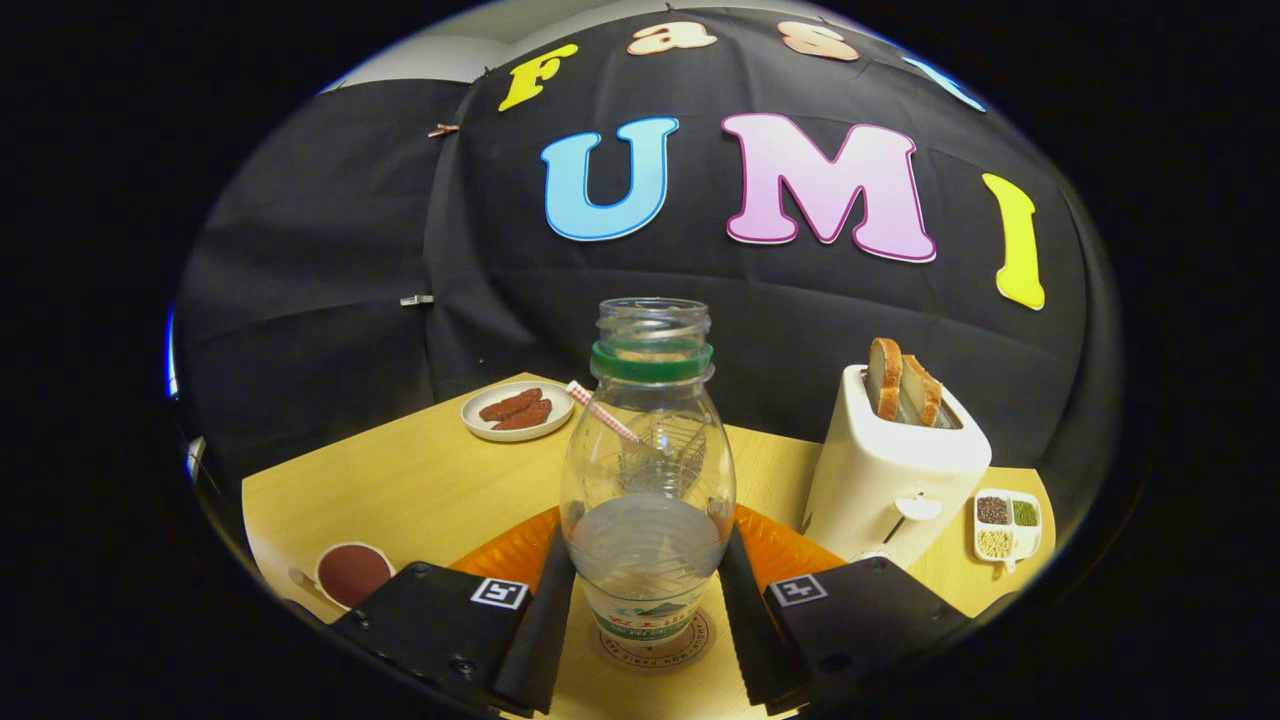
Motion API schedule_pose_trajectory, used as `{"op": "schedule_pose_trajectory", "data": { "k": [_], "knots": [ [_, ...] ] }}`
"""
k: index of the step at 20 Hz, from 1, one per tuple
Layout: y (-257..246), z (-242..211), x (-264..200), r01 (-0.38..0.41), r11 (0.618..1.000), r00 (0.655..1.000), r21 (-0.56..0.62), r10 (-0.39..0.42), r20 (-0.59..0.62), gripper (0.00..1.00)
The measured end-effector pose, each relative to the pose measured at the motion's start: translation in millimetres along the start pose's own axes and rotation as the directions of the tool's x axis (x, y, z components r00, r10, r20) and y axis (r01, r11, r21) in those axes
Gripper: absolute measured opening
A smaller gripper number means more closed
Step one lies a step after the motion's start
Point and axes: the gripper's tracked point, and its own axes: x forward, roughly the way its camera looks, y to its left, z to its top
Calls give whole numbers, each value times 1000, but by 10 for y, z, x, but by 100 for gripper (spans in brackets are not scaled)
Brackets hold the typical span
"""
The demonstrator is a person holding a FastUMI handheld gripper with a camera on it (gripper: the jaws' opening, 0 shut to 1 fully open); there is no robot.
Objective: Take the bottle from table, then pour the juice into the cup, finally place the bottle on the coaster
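Gripper view showed the hand-held gripper (648,610) closed around the bottle (647,480), a finger pressed against each side of its lower body. The bottle stood upright between the fingers, its long axis vertical, the open neck with the green ring on top, some liquid in its lower half. Its base sat on or just above the round coaster (655,640) on the tabletop (420,480); contact could not be told. An orange mat (790,545) lay beyond. Further off stood a toaster (890,470), a plate (517,410) and a dark-filled cup (352,572) beside the left finger. Letting go looked like what remained.
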Motion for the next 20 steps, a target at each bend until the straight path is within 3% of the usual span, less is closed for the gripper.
{"op": "schedule_pose_trajectory", "data": {
  "k": [15, 19, 20],
  "knots": [
    [-92, -221, -19, 2, 1000, 1000, -9, -2, -1, 76],
    [-89, -319, -33, 0, 1000, 999, 14, 0, -44, 78],
    [-87, -320, -41, -2, 1000, 999, 13, 3, -48, 83]
  ]
}}
